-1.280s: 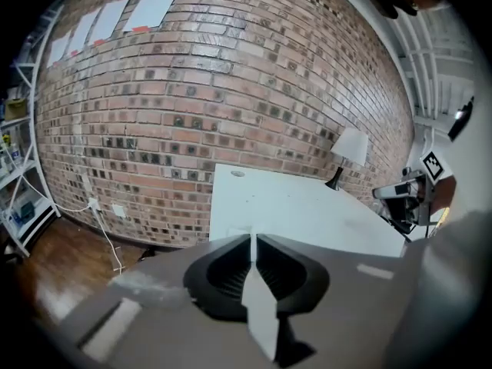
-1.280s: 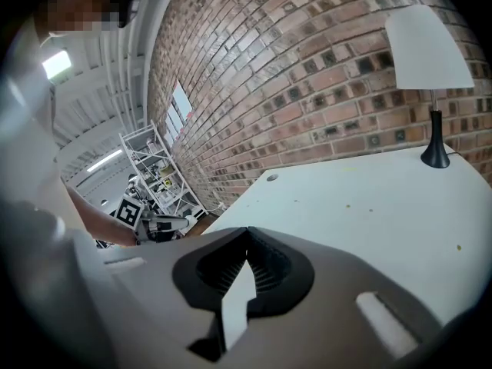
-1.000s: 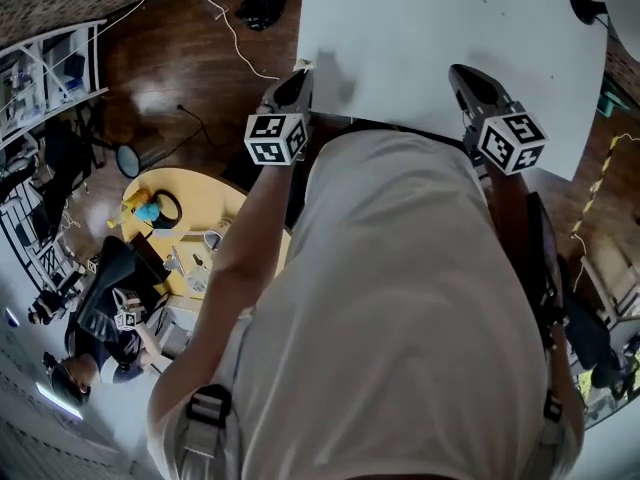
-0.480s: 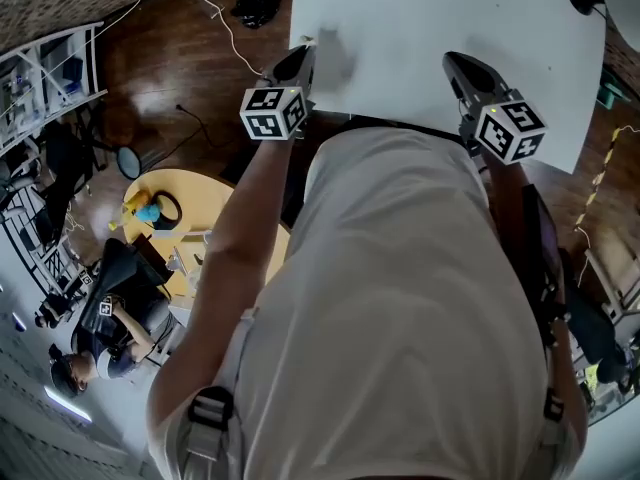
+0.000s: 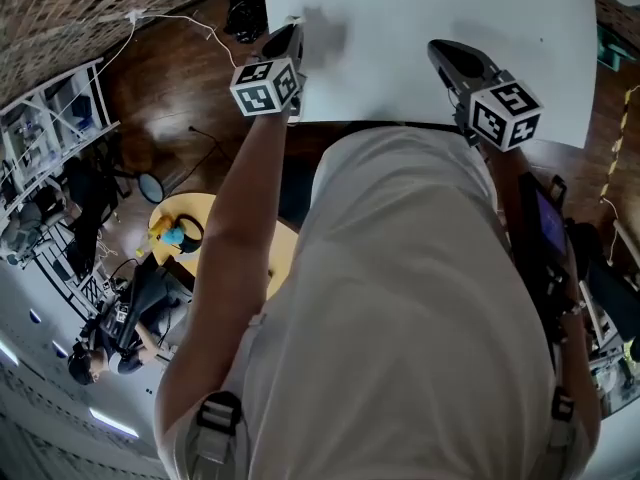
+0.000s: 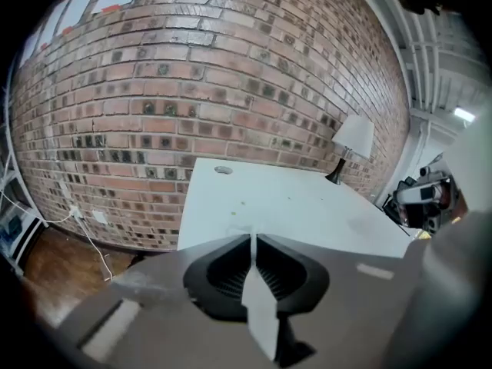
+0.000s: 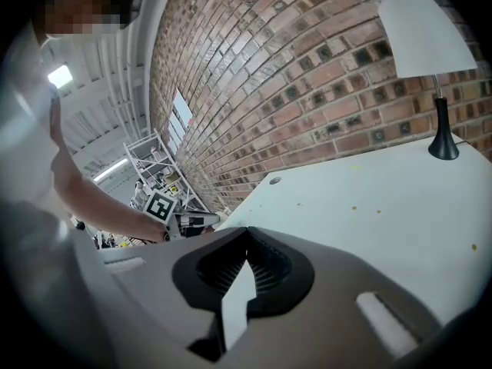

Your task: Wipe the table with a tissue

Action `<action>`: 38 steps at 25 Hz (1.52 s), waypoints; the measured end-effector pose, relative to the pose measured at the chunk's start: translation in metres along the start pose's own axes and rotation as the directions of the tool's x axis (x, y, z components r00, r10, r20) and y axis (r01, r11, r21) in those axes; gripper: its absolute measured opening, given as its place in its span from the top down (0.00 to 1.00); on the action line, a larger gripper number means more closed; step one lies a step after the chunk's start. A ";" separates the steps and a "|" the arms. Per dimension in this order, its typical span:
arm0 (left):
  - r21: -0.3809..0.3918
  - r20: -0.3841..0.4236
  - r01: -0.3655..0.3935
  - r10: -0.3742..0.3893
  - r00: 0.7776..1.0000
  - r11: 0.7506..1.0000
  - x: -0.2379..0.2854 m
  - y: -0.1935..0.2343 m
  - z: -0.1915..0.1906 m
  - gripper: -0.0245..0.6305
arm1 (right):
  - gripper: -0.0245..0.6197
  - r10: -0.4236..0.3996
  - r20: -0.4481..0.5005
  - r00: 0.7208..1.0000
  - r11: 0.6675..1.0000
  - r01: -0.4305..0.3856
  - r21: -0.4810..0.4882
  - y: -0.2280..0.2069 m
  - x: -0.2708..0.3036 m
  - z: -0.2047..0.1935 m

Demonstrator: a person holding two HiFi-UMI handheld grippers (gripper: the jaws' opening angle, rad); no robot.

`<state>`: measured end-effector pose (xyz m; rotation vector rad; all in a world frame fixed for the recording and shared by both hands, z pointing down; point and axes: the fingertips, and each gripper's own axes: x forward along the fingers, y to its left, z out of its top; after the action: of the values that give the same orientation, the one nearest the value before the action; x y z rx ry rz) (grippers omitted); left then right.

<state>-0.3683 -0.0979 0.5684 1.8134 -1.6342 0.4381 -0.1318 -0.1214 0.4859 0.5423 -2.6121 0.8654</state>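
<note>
The white table [image 5: 420, 18] fills the top of the head view. My left gripper [image 5: 291, 28] is over the table's left edge, jaws shut on a thin white tissue [image 6: 240, 228] that pokes out at the tips as a small wisp. In the left gripper view the left gripper [image 6: 253, 238] points across the table top [image 6: 292, 206] toward the brick wall. My right gripper [image 5: 440, 50] hovers over the near right part of the table. In the right gripper view its jaws [image 7: 247, 233] stand together with nothing showing at the tips. That view also shows the left gripper's marker cube [image 7: 159, 206].
A lamp [image 6: 352, 141] with a white shade [image 7: 430, 44] stands at the table's far right corner by the brick wall [image 6: 192, 75]. A round grommet [image 6: 223, 170] sits near the table's far left. A cable [image 5: 200, 23], a round yellow table [image 5: 215, 228] and shelves [image 5: 50, 118] are at left.
My left gripper, still holding the tissue, has slid forward along the table's left side, away from the near edge. The right gripper has stayed in place.
</note>
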 end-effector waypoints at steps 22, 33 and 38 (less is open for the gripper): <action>0.146 -0.074 -0.151 0.163 0.984 0.978 0.083 0.037 0.037 0.92 | 0.95 -0.066 0.007 0.998 0.996 0.065 0.055 -0.024 -0.019 -0.001; 0.179 -0.093 -0.102 0.120 0.988 0.979 0.092 0.007 0.029 0.93 | 0.95 -0.058 0.012 0.998 0.996 0.057 0.064 -0.022 -0.010 0.001; 0.179 -0.126 -0.048 0.071 0.990 0.983 0.093 -0.006 0.025 0.93 | 0.95 -0.061 0.013 0.998 0.996 0.060 0.062 -0.022 -0.012 0.002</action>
<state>-0.3516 -0.1844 0.6082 1.8233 -1.6042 0.7345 -0.1116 -0.1364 0.4902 0.6441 -2.5753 0.9287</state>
